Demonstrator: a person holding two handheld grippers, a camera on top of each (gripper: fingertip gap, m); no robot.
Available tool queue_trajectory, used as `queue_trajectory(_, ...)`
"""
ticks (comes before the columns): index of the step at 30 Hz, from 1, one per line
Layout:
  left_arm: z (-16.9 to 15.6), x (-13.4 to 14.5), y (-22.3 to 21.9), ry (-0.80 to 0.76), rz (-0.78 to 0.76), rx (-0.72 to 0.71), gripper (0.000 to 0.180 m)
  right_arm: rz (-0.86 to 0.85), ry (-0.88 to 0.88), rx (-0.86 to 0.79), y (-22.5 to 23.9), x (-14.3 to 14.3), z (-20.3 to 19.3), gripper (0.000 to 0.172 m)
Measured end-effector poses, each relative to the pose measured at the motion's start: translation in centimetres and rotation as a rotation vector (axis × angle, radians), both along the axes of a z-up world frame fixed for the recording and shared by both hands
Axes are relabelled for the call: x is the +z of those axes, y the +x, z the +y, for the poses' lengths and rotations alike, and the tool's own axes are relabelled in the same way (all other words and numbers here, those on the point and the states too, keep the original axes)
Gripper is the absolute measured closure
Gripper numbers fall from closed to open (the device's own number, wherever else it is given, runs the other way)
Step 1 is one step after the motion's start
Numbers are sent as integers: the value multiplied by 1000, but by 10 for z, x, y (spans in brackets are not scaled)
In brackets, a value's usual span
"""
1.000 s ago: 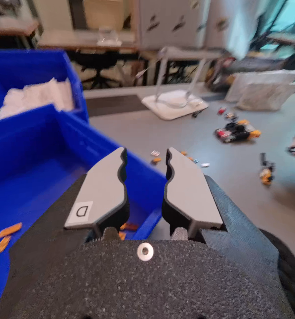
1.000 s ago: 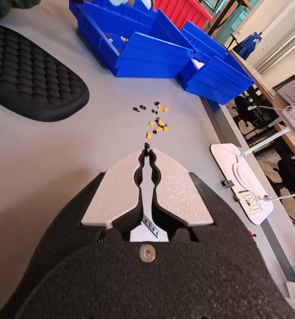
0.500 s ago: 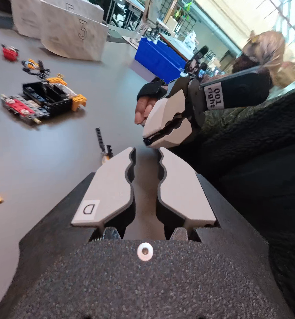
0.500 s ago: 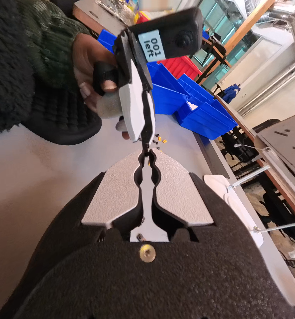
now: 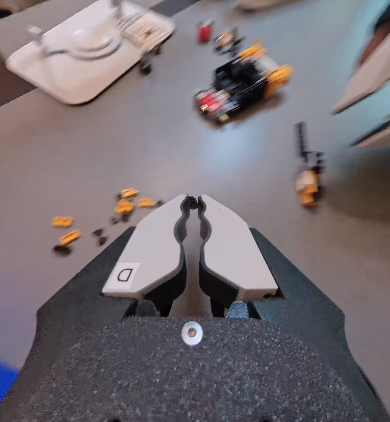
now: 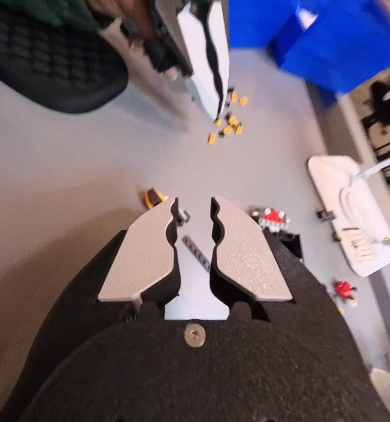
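My left gripper (image 5: 192,201) has its fingers pinched on a small black piece (image 5: 191,202) at frame centre, right gripper (image 6: 194,201) fingers spread empty over the grey beam (image 6: 196,253), which runs lower-right along the table (image 6: 75,173).

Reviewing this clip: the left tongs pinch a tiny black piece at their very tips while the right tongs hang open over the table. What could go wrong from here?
1. The small black piece sits only at the extreme tips of the left tongs, so it could twist or pop out.
2. If dropped, it could get lost among the scattered orange and black bits.
3. The open right tongs hang over a grey perforated beam and might knock it.
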State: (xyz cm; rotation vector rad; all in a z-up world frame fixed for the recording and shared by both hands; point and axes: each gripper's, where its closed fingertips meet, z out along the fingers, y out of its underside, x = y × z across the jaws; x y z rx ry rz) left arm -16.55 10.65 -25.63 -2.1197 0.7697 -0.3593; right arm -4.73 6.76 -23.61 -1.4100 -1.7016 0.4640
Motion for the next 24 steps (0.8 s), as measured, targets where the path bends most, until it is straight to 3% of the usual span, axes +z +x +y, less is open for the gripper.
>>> queue_trajectory(1,9,-6,-13,3,51,48,174,-36,-40,0,7,-8,2,142)
queue_trajectory(4,29,-22,-43,-26,145,146,169,-97,-132,0,16,-30,1,132)
queue_trajectory(11,37,-35,-58,-78,147,237,107,-111,-236,23,7,-50,-1,124)
queue_trajectory(20,21,-37,-45,-187,-23,178,101,-106,-255,-3,9,-50,3,124)
queue_trajectory(24,19,-29,-42,-137,-39,154,100,-98,-248,-16,10,-49,6,125)
